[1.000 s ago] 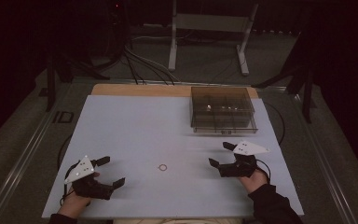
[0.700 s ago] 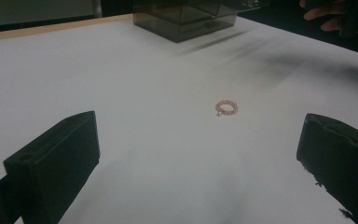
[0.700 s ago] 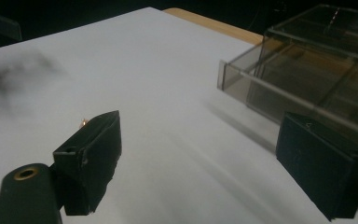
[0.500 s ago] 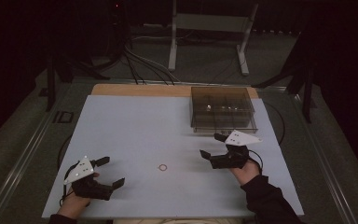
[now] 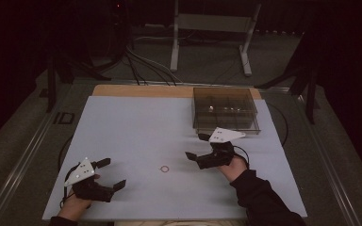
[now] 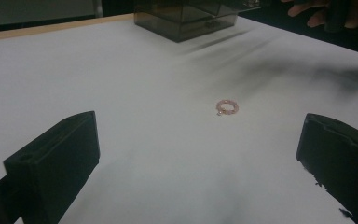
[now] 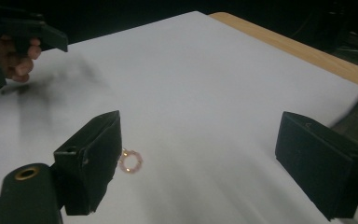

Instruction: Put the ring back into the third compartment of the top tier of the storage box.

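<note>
A small pink beaded ring [image 5: 164, 168] lies flat on the white table sheet [image 5: 136, 127], near the front middle. In the left gripper view the ring [image 6: 227, 107] lies ahead, between the two wide-spread jaws. My left gripper [image 5: 109, 173] rests at the front left, open and empty. My right gripper [image 5: 195, 146] hovers right of the ring, open and empty, pointing left. In the right gripper view the ring [image 7: 130, 162] sits just beside the left jaw, and the left gripper [image 7: 37, 32] with its hand appears at top left.
A dark clear compartment box [image 5: 225, 109] stands at the back right of the sheet, just behind the right gripper; in the left gripper view the box [image 6: 186, 16] is at the top. A wooden strip [image 5: 141, 91] edges the far side. Cables and a metal stand lie beyond.
My right gripper has moved left and a little away from the front edge, toward the ring. The left gripper and the ring have stayed put.
</note>
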Available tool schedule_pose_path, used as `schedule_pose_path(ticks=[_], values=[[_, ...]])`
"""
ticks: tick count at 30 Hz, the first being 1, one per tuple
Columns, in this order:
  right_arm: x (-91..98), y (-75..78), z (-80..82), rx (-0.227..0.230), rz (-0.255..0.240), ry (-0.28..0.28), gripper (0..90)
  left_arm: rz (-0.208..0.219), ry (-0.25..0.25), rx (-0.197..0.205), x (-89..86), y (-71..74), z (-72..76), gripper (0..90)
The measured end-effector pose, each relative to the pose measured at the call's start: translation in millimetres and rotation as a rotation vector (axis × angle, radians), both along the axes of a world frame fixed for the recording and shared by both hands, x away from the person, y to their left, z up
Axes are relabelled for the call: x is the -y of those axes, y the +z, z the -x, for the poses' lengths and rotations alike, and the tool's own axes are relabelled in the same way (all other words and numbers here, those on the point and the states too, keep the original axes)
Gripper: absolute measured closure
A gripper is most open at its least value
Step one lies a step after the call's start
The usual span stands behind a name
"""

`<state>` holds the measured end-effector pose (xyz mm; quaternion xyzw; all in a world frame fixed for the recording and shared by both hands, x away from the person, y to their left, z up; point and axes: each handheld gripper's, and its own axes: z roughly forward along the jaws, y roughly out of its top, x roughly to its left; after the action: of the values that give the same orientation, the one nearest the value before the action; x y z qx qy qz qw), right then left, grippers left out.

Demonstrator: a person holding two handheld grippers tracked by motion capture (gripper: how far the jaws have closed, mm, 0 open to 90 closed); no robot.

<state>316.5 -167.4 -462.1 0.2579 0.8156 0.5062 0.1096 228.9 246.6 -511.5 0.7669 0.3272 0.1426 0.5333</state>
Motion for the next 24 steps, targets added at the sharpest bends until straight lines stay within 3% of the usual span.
schedule_pose_path(ticks=[11, 17, 19, 24], values=[[-29.3, -9.8, -5.2, -0.022, 0.027, 0.072, 15.1, -0.003, -0.004, 0.0, 0.2, -0.1, -0.4, 0.0], [-49.6, -22.5, -7.4, -0.026, 0.082, 0.129, 15.7, -0.002, -0.007, 0.001, 0.7, 0.0, -0.8, 0.0], [-54.2, -26.8, -7.4, 0.006, 0.114, 0.117, 16.0, -0.001, -0.008, 0.002, 0.6, 0.3, -0.8, 0.0], [-57.8, -35.2, -10.9, -0.062, 0.138, 0.127, 23.5, -0.002, -0.009, 0.001, 1.3, 0.0, -1.0, 0.0]])
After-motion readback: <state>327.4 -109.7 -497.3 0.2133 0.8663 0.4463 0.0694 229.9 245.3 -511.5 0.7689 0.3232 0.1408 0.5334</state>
